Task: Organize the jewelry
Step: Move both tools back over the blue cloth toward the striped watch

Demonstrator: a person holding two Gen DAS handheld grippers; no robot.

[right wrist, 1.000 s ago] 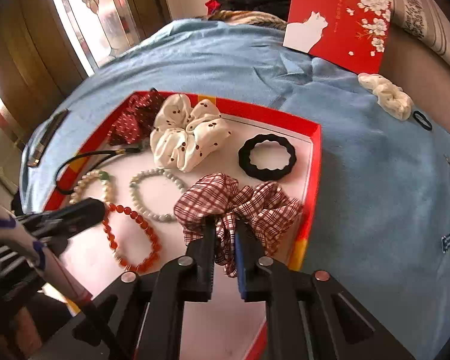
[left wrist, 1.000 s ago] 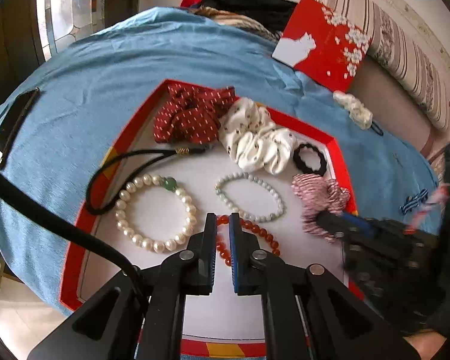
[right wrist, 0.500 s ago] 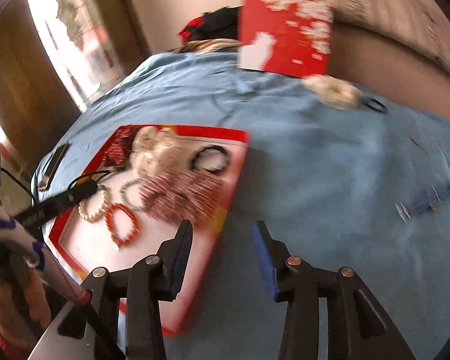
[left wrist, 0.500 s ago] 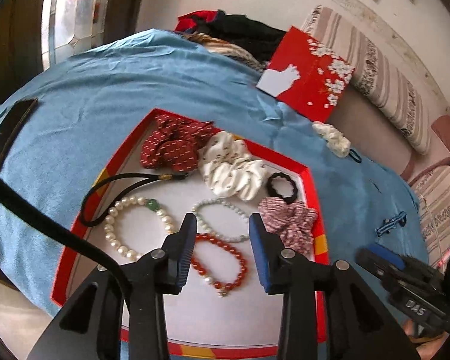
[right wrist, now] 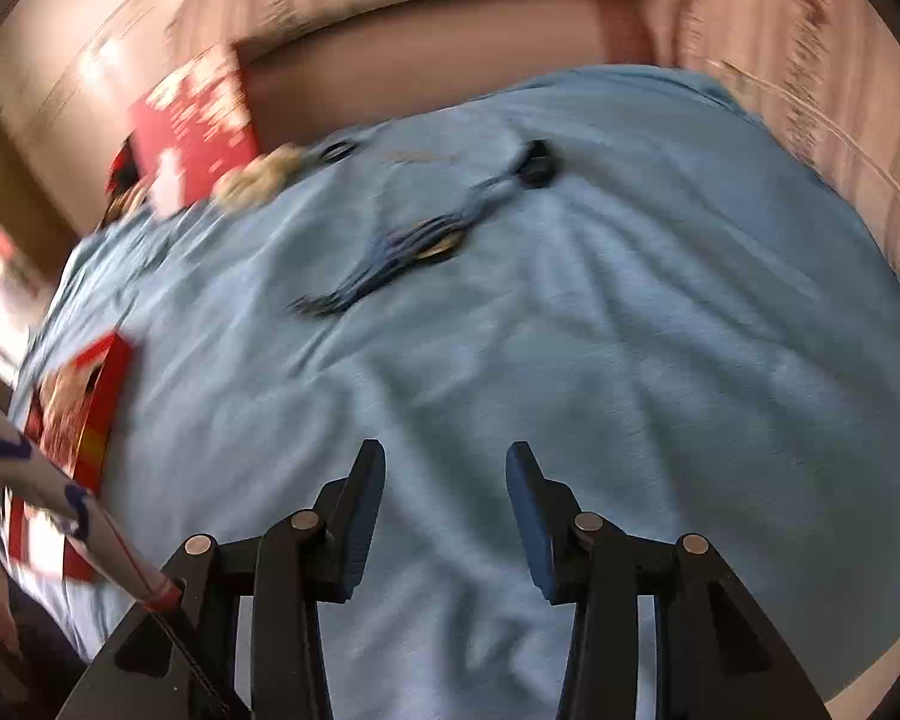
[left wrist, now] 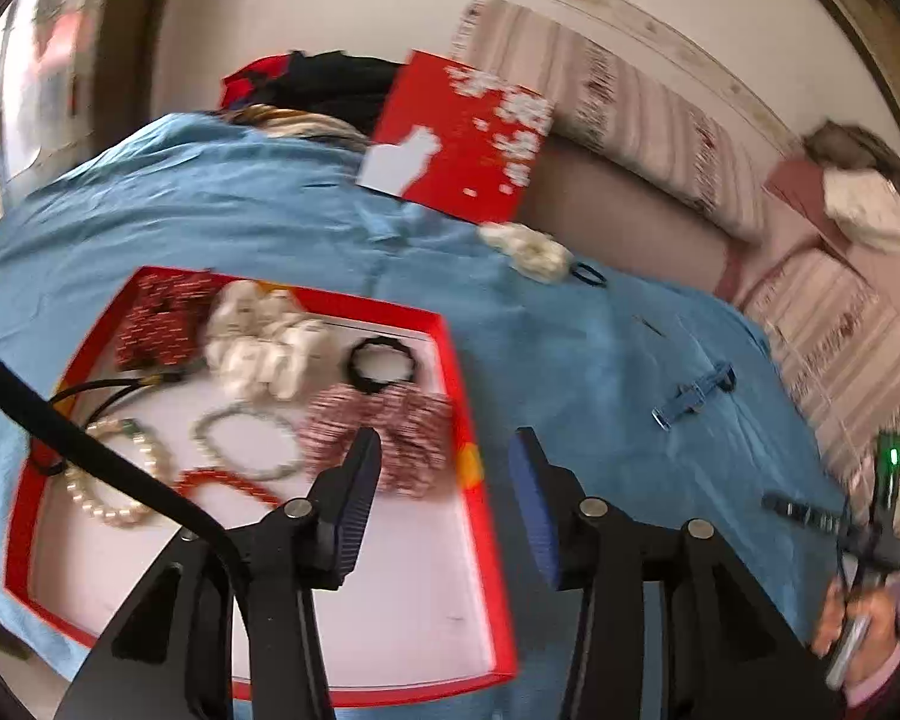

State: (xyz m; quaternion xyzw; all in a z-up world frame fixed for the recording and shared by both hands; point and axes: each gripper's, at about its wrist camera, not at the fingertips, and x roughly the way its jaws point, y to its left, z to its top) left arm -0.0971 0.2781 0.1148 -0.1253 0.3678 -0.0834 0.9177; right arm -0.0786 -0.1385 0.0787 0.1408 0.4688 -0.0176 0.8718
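Two grippers hover over a round table draped in a blue cloth (left wrist: 306, 210), with a striped sofa (left wrist: 648, 120) and a pale wall behind at 12 o'clock. At 9 o'clock in the left wrist view sits a red tray (left wrist: 474, 480) holding a pearl bracelet (left wrist: 108, 498), an orange bead bracelet (left wrist: 228, 483), a checked scrunchie (left wrist: 390, 426), a white scrunchie (left wrist: 258, 342) and a black hair tie (left wrist: 381, 360). A red card (left wrist: 456, 138) leans at 12 o'clock; a blue clip (left wrist: 693, 396) lies on the cloth at 3 o'clock.

The left gripper (left wrist: 444, 459), a second ago nearly closed over the orange beads, has just been opening and now stands half open and empty, astride the tray's right rim. The right gripper (right wrist: 444, 465), which a second ago pinched the checked scrunchie, is also half open and empty over bare cloth, with the tray now at 9 o'clock and the blurred clip at 12.
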